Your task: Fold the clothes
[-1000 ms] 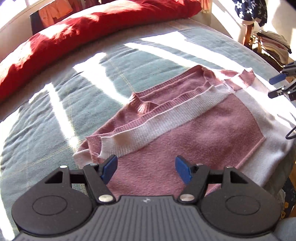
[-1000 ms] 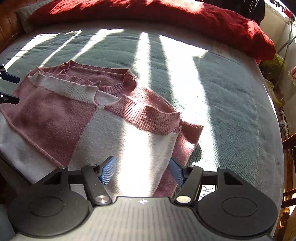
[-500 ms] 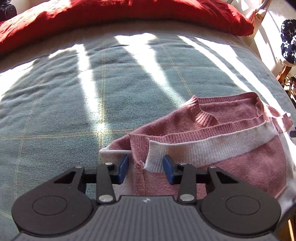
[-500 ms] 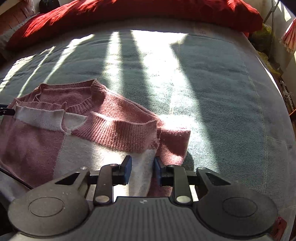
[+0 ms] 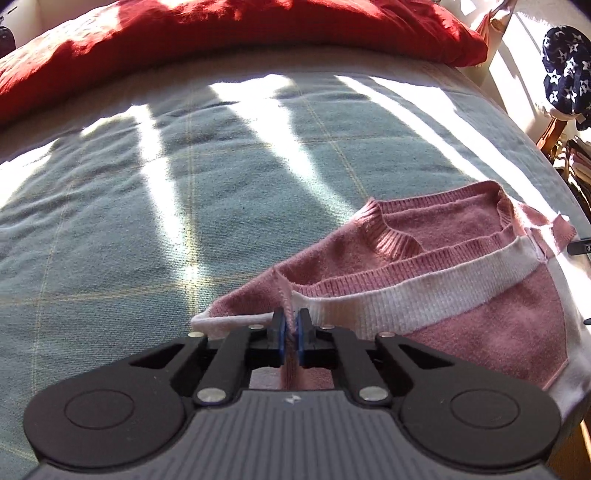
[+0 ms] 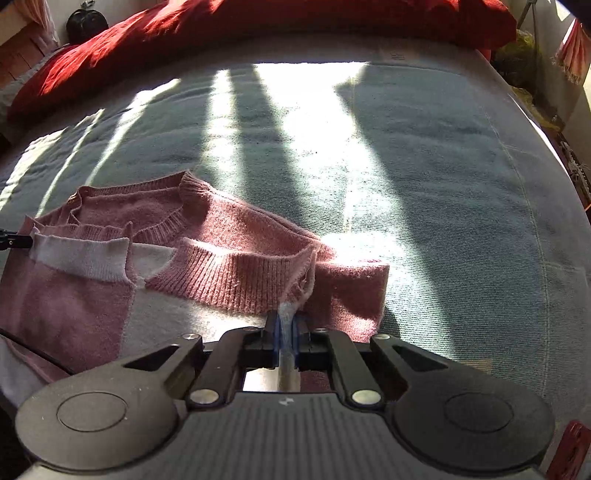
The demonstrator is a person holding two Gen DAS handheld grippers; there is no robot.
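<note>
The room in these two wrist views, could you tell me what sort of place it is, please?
Most likely a bedroom: the pink-and-white sweater lies on a wide bed under a grey-green blanket, with a red duvet bunched along its far edge.

The fuzzy pink-and-white knitted wool sweater (image 5: 461,325) (image 6: 229,273), ribbed at its cuffs, lies on the matt, coarse-woven grey-green cloth blanket (image 5: 184,206) (image 6: 424,177), beyond which the crumpled red cloth duvet (image 5: 221,37) (image 6: 258,22) looks soft and matt.
</note>
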